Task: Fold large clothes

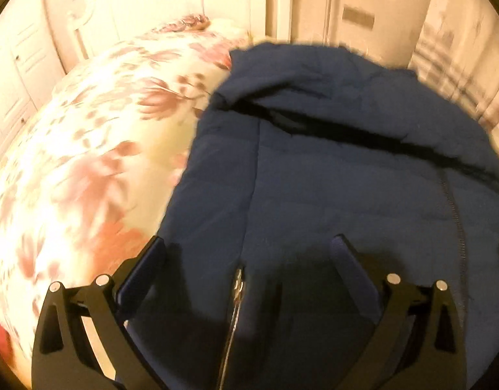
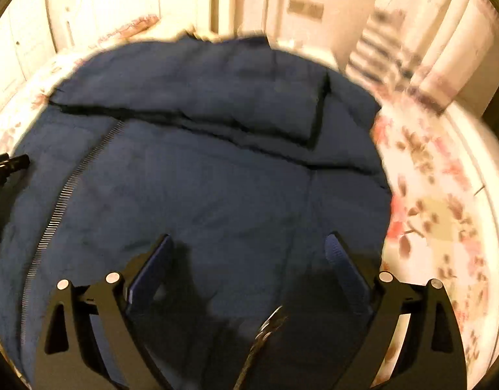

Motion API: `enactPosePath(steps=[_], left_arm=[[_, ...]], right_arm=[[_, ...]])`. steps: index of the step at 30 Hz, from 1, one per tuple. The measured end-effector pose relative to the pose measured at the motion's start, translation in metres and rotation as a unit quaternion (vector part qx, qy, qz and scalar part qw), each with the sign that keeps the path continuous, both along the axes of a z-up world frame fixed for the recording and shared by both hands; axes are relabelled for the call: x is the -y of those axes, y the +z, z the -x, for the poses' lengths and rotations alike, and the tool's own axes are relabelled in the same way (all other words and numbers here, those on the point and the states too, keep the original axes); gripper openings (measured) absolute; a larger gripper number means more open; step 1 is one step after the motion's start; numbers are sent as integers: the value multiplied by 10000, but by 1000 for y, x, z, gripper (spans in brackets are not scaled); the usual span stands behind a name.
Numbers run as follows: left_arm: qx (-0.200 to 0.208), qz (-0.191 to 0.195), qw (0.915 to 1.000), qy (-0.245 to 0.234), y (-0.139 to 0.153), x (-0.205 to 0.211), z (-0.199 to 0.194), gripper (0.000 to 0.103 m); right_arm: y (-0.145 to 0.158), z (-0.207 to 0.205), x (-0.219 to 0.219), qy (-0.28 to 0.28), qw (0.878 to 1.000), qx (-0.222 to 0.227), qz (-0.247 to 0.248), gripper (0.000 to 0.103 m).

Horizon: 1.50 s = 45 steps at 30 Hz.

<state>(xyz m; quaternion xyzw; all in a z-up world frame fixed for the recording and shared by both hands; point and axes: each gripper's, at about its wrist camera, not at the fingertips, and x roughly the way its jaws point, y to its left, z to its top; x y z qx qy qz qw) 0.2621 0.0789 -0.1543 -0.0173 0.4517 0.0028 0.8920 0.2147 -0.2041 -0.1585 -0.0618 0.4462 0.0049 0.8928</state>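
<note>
A large navy padded jacket point(image 1: 330, 169) lies spread on a floral bedspread, with a sleeve folded across its upper part. It fills most of the right wrist view point(image 2: 200, 169), where its zipper teeth point(image 2: 64, 195) run down the left side. My left gripper point(image 1: 249, 247) is open just above the jacket's lower left part, with a metal zipper pull point(image 1: 238, 284) between its fingers. My right gripper point(image 2: 249, 243) is open above the jacket's lower right part, over another zipper pull point(image 2: 269, 321). The left gripper's tip point(image 2: 12, 162) shows at the left edge.
The floral bedspread point(image 1: 86, 162) extends left of the jacket, and right of it in the right wrist view point(image 2: 438, 221). A white headboard point(image 1: 145, 6) and white cabinet doors point(image 1: 363, 9) stand behind the bed.
</note>
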Motion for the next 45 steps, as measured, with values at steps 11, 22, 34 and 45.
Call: enactPosePath(steps=[11,22,34,45], left_arm=[[278,-571,9898,-1279,-22,73,97,101],[181,-363,9983,-412,-25,-4,128,101],[532,-377,9895,-1294,-19,44,193,101],[689,-334,9941,-764,-24,-8,215,101]], right_arm=[[-28,78,-73,1563,9874,-240,39,91],[-26,130,-47,1589,9872,-46,158,94],[-26,193,-84,2227,9726,452,486,94],[-37,226,-51,1919,9799,504,189,94]])
